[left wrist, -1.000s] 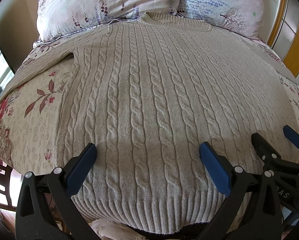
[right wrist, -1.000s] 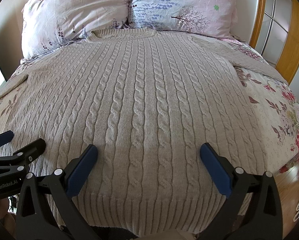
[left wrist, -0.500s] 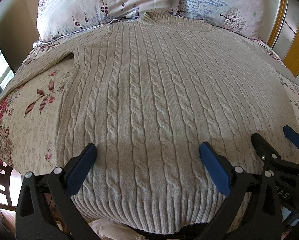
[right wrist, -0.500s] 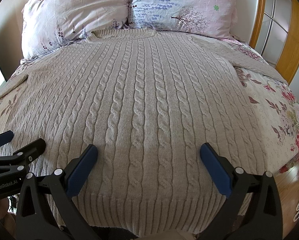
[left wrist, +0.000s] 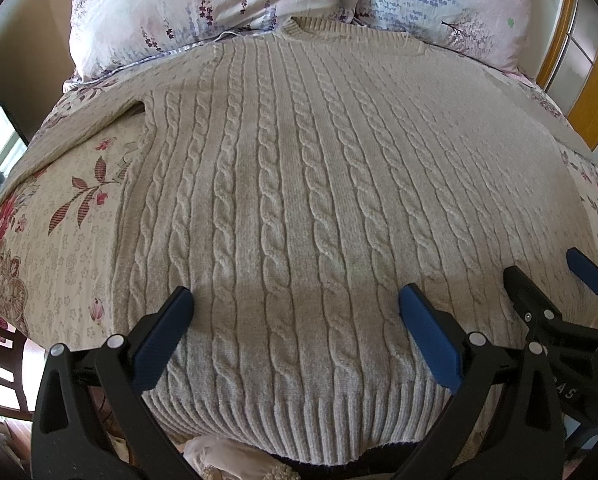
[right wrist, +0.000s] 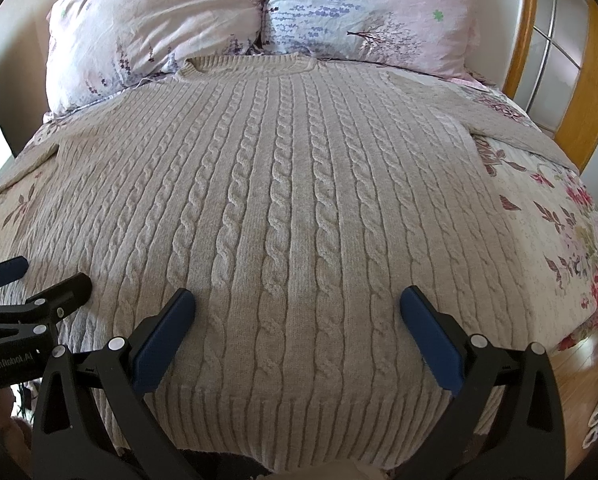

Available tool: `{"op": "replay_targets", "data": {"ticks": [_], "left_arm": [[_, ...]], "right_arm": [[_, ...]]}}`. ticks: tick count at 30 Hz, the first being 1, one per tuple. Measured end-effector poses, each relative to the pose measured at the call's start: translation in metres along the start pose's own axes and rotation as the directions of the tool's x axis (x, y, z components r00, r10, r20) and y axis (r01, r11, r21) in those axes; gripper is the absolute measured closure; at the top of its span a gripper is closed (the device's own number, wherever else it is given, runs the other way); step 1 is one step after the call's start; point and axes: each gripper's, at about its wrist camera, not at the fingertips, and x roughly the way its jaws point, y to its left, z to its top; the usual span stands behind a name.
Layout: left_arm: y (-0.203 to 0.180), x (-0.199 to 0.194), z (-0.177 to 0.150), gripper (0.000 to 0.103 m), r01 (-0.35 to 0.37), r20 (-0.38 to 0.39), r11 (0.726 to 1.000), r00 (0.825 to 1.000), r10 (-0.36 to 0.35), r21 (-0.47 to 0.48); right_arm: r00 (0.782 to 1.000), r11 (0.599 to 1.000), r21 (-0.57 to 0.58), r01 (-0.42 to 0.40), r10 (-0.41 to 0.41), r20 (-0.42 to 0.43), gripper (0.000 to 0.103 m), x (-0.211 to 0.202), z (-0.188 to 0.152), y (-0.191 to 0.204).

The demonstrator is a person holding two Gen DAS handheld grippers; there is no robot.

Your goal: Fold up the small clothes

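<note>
A beige cable-knit sweater (left wrist: 299, 200) lies flat and face-up on the floral bedspread (left wrist: 59, 248), its collar touching the two pillows (right wrist: 259, 12) and its ribbed hem (right wrist: 299, 420) nearest both tools. The left gripper (left wrist: 295, 320) and the right gripper (right wrist: 297, 320) hover just above the hem, side by side, each with jaws spread wide and holding nothing. To start the fold well, I judge each should move out to its own hem corner, pinch both knit layers together, then lift evenly toward the collar so the heavy knit does not sag or skew.
</note>
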Motion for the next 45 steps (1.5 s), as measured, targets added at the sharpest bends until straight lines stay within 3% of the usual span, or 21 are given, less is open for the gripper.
{"op": "replay_targets", "data": {"ticks": [6, 14, 17, 20, 23, 27, 31, 35, 38, 41, 45], "left_arm": [[0.001, 0.005, 0.004, 0.002, 0.013, -0.038, 0.999, 0.999, -0.012, 0.030], [0.003, 0.007, 0.012, 0.002, 0.059, -0.045, 0.992, 0.998, -0.054, 0.109], [0.009, 0.008, 0.020, 0.002, 0.082, -0.024, 0.990, 0.997, -0.080, 0.118], [0.022, 0.007, 0.035, 0.002, 0.124, 0.020, 0.988, 0.992, -0.126, 0.089], [0.031, 0.001, 0.053, 0.002, 0.102, 0.083, 0.991, 0.991, -0.109, 0.090], [0.042, -0.010, 0.078, 0.002, 0.078, 0.203, 0.992, 0.974, -0.098, 0.103], [0.047, -0.007, 0.105, 0.002, 0.068, 0.212, 0.992, 0.973, -0.089, 0.104], [0.051, 0.003, 0.126, 0.002, 0.086, 0.191, 0.993, 0.976, -0.101, 0.085], [0.054, 0.010, 0.133, 0.002, 0.124, 0.189, 0.991, 0.973, -0.133, 0.057], [0.055, 0.013, 0.136, 0.002, 0.164, 0.202, 0.985, 0.964, -0.171, 0.049], [0.052, 0.020, 0.140, 0.002, 0.162, 0.196, 0.985, 0.966, -0.170, 0.057]], "right_arm": [[0.995, 0.986, -0.129, -0.103, 0.100, -0.026, 0.001, 0.007, 0.007, -0.007], [0.984, 0.963, -0.202, -0.178, 0.171, -0.053, 0.001, 0.010, 0.014, -0.012], [0.981, 0.973, -0.124, -0.193, 0.187, -0.056, 0.001, 0.013, 0.033, -0.027], [0.980, 0.979, 0.035, -0.201, 0.201, 0.001, 0.001, 0.013, 0.060, -0.066], [0.980, 0.952, 0.231, -0.199, 0.188, 0.072, 0.005, 0.012, 0.089, -0.124], [0.989, 0.864, 0.486, -0.134, 0.087, 0.118, 0.017, 0.017, 0.117, -0.203], [0.987, 0.697, 0.700, -0.155, 0.082, 0.137, 0.024, 0.032, 0.126, -0.279], [0.995, 0.534, 0.840, -0.093, 0.067, 0.068, 0.042, 0.056, 0.115, -0.323], [0.998, 0.484, 0.874, -0.050, 0.064, 0.022, 0.047, 0.073, 0.111, -0.336], [0.997, 0.448, 0.892, -0.057, 0.071, 0.027, 0.052, 0.082, 0.108, -0.346], [0.998, 0.435, 0.898, -0.062, 0.046, 0.047, 0.059, 0.085, 0.111, -0.355]]}}
